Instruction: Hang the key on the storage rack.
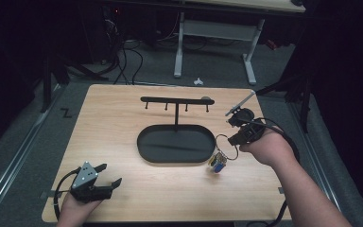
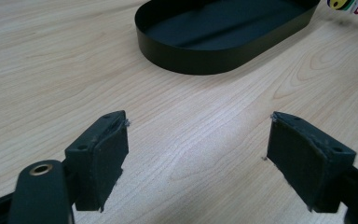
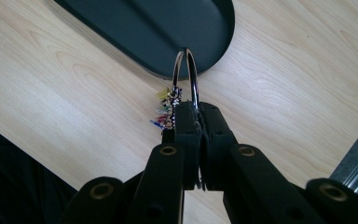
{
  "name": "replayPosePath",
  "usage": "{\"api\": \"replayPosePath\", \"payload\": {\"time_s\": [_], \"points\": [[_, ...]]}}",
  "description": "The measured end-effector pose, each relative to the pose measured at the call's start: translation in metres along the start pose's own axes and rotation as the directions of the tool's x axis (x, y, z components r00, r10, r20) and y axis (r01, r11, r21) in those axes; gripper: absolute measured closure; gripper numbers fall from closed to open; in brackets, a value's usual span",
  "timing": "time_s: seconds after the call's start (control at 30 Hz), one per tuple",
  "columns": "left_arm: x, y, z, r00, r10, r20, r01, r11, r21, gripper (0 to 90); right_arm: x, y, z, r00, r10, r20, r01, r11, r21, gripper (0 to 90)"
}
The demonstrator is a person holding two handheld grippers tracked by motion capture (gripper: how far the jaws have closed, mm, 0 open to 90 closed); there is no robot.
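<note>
Keyring (image 3: 186,74) with colourful tags hangs clamped in the right tool (image 3: 198,112) beside the black tray (image 1: 144,142); left tool (image 2: 198,140) gapes wide.

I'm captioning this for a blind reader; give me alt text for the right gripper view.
The right gripper is shut on a metal ring with small colourful tags hanging from it, above a light wooden table. Beyond the ring lies the rounded end of a black oval tray.
</note>
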State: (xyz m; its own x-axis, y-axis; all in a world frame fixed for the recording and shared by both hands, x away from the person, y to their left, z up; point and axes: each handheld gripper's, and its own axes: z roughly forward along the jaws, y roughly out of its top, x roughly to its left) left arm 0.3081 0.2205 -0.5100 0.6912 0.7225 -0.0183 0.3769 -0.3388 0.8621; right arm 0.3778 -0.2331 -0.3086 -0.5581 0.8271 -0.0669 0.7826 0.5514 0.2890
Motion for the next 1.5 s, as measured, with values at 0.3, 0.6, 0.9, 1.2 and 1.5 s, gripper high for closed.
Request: {"api": "replayPosePath", "payload": {"time_s": [0.3,0.6,0.9,1.2,1.5], "points": [[0.000,0.000,-0.001,1.0000,0.003,-0.003,-0.003,1.0000,-0.002,21.3,0.001,0.007,0.000,1.0000,-0.002,0.001,0.002,1.000,-0.004,87.7],[0.001,0.000,0.001,1.0000,-0.007,-0.002,0.007,1.0000,0.005,20.8,0.004,0.025,-0.003,0.9999,-0.013,-0.004,0.013,1.000,-0.019,87.7],[0.003,-0.001,0.000,0.9998,-0.020,-0.010,0.020,0.9998,0.007,18.8,0.005,0.038,0.000,0.9995,-0.031,-0.001,0.031,0.999,-0.034,87.8],[0.002,-0.001,0.000,0.9997,-0.022,-0.012,0.022,0.9997,0.007,17.6,0.003,0.049,-0.002,0.9996,-0.025,0.013,0.025,0.998,-0.056,87.9],[0.001,-0.001,0.000,0.9998,-0.019,-0.010,0.019,0.9998,0.010,17.8,-0.002,0.061,-0.001,0.9996,-0.025,0.014,0.026,0.998,-0.059,87.9]]}}
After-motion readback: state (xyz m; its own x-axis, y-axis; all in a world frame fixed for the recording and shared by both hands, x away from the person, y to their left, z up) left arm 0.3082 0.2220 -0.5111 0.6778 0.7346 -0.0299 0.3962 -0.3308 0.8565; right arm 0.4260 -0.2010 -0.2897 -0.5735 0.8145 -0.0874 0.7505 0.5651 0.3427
